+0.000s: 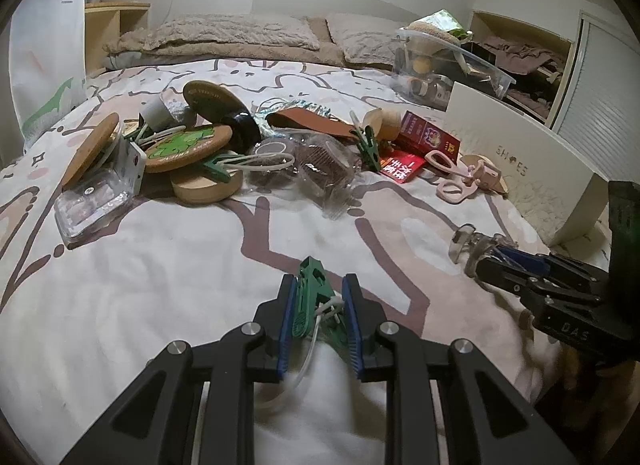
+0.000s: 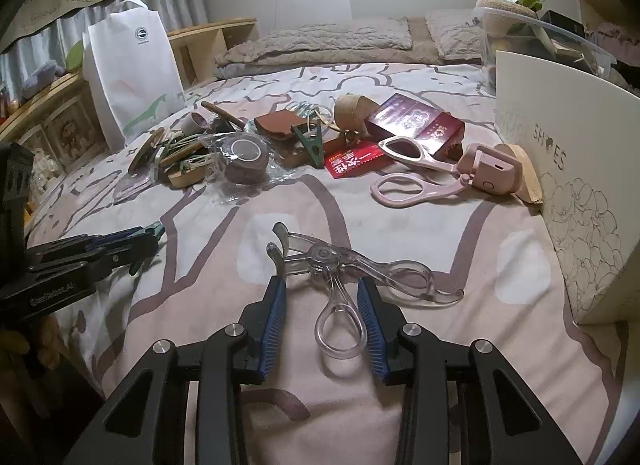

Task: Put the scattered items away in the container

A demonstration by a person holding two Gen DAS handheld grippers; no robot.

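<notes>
My left gripper (image 1: 320, 285) is shut on a green clip (image 1: 308, 293) with a white cord, low on the patterned bedspread (image 1: 160, 265). My right gripper (image 2: 322, 293) is closed around a clear eyelash curler (image 2: 332, 261): one loop handle lies between the blue pads and the other sticks out to the right. In the left wrist view that gripper (image 1: 486, 261) shows at the right with the curler's head (image 1: 464, 241) poking out. A white box marked SHOES (image 2: 560, 153) stands on the right. Scattered items lie beyond: pink scissors (image 2: 408, 173), a red packet (image 2: 352, 163) and a maroon carton (image 2: 416, 121).
A pile of cork coasters (image 1: 188, 147), a glass jar (image 1: 96, 201), wrapped tape rolls (image 1: 320, 173) and more green clips (image 1: 370, 147) lies mid-bed. A clear plastic bin (image 1: 440, 61) sits behind the box, pillows (image 1: 224, 31) at the head, a white bag (image 2: 132, 73) at the left.
</notes>
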